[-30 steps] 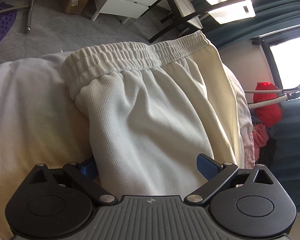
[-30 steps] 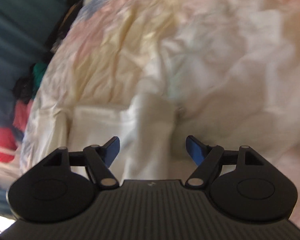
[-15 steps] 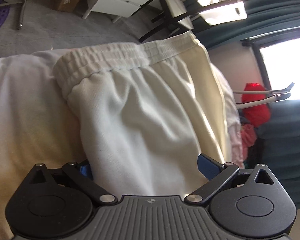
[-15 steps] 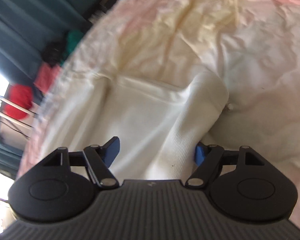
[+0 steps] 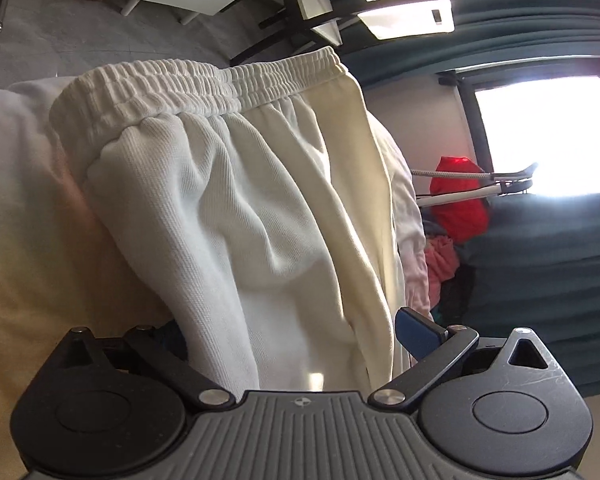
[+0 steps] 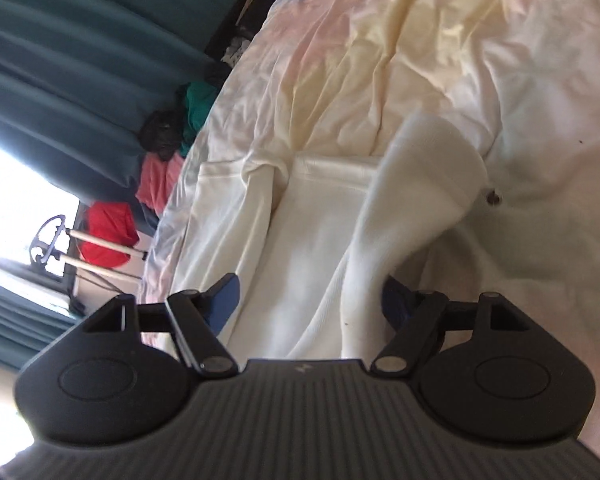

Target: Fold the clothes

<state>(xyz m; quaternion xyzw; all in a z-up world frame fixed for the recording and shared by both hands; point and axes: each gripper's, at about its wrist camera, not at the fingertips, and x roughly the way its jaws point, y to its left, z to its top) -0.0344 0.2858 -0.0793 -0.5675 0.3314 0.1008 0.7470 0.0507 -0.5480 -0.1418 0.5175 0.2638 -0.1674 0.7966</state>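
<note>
Rumpled pastel bedding carries the work, teal curtains beyond it. Left claw stands wide with the white trousers bunched between its blue pads; whether they pinch, I cannot tell. Right claw likewise gapes around the trousers' leg fabric. Beyond the left claw lies the elastic waistband. To fold well, probably close both claws firmly, then carry the cloth over evenly toward that waistband.

White ribbed sweatpants lay on a wrinkled pastel bedsheet, elastic waistband at the bed's far edge. A red bag and teal curtains stood beyond the bed's right side.
</note>
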